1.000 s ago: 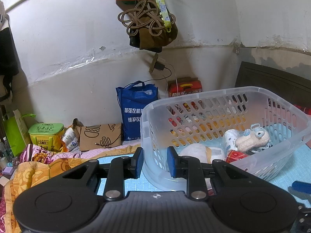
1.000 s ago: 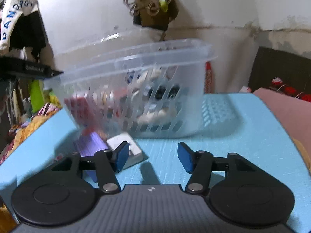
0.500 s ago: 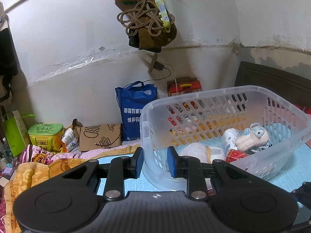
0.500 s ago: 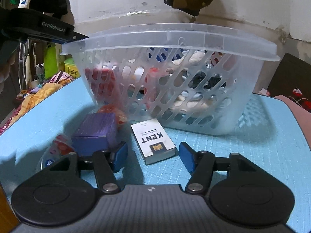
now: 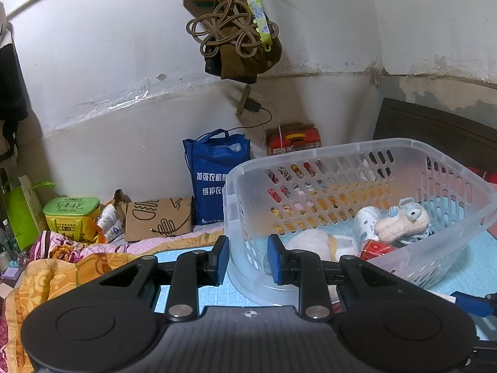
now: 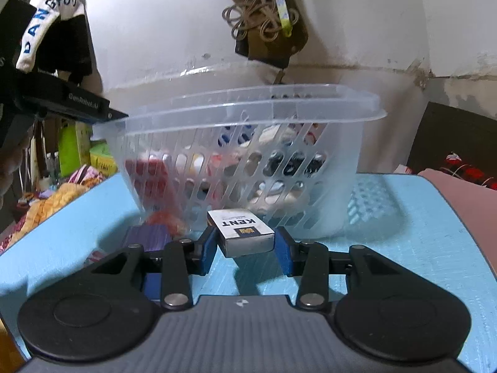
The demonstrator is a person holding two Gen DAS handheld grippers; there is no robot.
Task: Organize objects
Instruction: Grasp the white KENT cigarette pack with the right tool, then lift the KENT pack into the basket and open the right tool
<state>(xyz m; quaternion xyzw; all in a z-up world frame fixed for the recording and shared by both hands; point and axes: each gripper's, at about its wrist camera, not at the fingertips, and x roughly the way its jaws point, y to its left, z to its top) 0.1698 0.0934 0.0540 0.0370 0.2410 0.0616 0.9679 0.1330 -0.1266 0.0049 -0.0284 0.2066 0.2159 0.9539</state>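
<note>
Blue mat (image 6: 403, 248): KENT box (image 6: 245, 233) between closing right gripper (image 6: 245, 250) pads.

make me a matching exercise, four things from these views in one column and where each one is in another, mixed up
Things:
1. white box
2. plush toy
3. blue bag
4. purple box

Places:
A. standing against the wall
B. inside the basket
C. between the right gripper fingers
D. on the blue mat, left of the right gripper

Pairs: 1-C, 2-B, 3-A, 4-D
</note>
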